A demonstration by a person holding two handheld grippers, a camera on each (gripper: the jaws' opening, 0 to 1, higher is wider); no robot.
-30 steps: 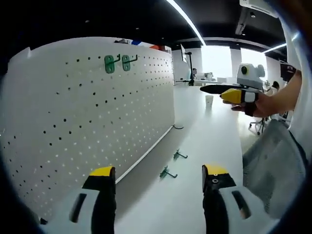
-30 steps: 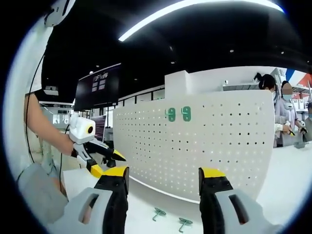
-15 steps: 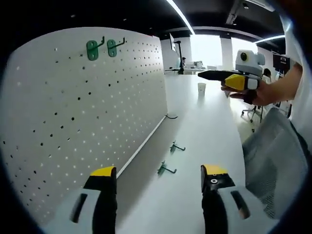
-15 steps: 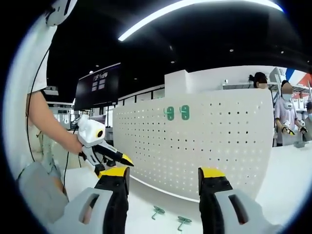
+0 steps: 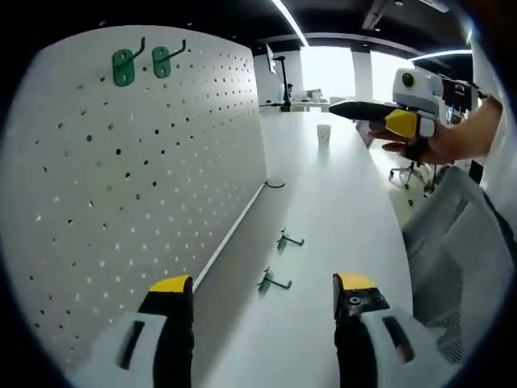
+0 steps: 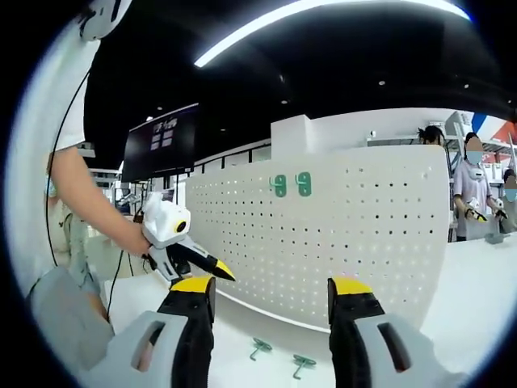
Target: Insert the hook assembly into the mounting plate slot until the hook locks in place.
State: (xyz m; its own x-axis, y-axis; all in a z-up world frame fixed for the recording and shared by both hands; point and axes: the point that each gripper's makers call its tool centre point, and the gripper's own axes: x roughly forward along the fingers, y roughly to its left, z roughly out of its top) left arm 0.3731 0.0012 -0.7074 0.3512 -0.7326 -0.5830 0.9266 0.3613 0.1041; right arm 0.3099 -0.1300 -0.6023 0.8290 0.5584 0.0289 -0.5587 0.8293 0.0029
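— Why are both grippers hanging wide open?
— Nothing's picked up. The left gripper [image 5: 262, 295] and right gripper [image 6: 271, 295] are empty; 2 green hooks [image 5: 273, 282] lie on the tabletop [image 5: 339, 210] by the pegboard's [image 5: 145, 186] bottom edge.
— And the 2 near its top edge?
— Mounted hooks [image 6: 291, 184] already, I'd judge.

Two gripper cameras on one pegboard

The left gripper view runs close along the pegboard [image 5: 145, 162], looking down the table [image 5: 339, 210]; the right gripper view faces the pegboard [image 6: 323, 234] squarely from farther back. Both share its two green mounted hooks [image 5: 141, 63] [image 6: 291, 184].
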